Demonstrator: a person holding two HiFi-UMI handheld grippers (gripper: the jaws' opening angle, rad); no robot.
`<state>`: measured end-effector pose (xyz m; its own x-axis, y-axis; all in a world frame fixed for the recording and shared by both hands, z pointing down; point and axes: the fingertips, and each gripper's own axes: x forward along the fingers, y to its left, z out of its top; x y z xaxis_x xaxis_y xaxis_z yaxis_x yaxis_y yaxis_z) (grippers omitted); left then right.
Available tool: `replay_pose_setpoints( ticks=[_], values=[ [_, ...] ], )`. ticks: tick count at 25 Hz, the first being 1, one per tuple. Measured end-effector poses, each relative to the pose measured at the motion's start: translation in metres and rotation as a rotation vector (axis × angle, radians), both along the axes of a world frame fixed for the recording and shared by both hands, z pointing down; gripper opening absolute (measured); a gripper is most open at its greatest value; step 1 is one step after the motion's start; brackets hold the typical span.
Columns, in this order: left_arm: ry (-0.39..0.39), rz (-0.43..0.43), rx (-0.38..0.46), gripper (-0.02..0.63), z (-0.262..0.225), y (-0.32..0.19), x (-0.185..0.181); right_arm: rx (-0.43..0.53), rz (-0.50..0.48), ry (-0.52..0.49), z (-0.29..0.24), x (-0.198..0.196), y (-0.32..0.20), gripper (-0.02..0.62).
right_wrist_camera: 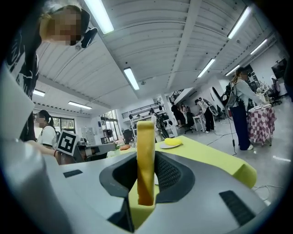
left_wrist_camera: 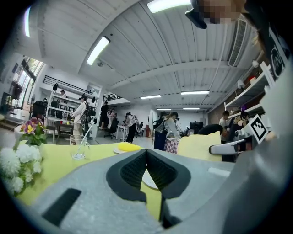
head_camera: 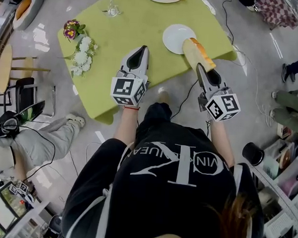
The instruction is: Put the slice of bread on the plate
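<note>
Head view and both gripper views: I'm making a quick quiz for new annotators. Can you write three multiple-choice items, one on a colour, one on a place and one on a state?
1. What colour is the rectangular table top?
A lime green; B red; C black.
2. Where is the pale slice of bread with a brown crust?
A flat on the table top; B in the left gripper; C in the right gripper.
3. How does the left gripper stand?
A shut and empty; B wide open; C shut on the slice of bread.

Answers:
1 A: the head view shows a lime green surface.
2 C: the right gripper view shows the slice upright, clamped between its pads.
3 A: the left gripper view shows its pads meeting with nothing between them.
</note>
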<state>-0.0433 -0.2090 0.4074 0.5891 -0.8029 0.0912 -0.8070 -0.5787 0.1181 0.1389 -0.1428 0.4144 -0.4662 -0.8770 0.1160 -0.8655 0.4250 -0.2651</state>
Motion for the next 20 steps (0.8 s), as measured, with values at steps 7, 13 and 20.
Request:
replay_pose_setpoints(
  ticks=[7, 13, 20],
  values=[
    [0.001, 0.029, -0.003, 0.003, 0.009, -0.054, -0.003, -0.046, -0.005, -0.005, 0.011, -0.017, -0.049, 0.089],
    [-0.009, 0.033, -0.019, 0.003, 0.017, -0.064, -0.003, -0.117, -0.013, -0.05, 0.026, -0.022, -0.063, 0.089],
    [-0.018, 0.0, -0.038, 0.003, 0.02, -0.073, -0.005, -0.167, -0.048, -0.107, 0.03, -0.026, -0.083, 0.091]
  ],
)
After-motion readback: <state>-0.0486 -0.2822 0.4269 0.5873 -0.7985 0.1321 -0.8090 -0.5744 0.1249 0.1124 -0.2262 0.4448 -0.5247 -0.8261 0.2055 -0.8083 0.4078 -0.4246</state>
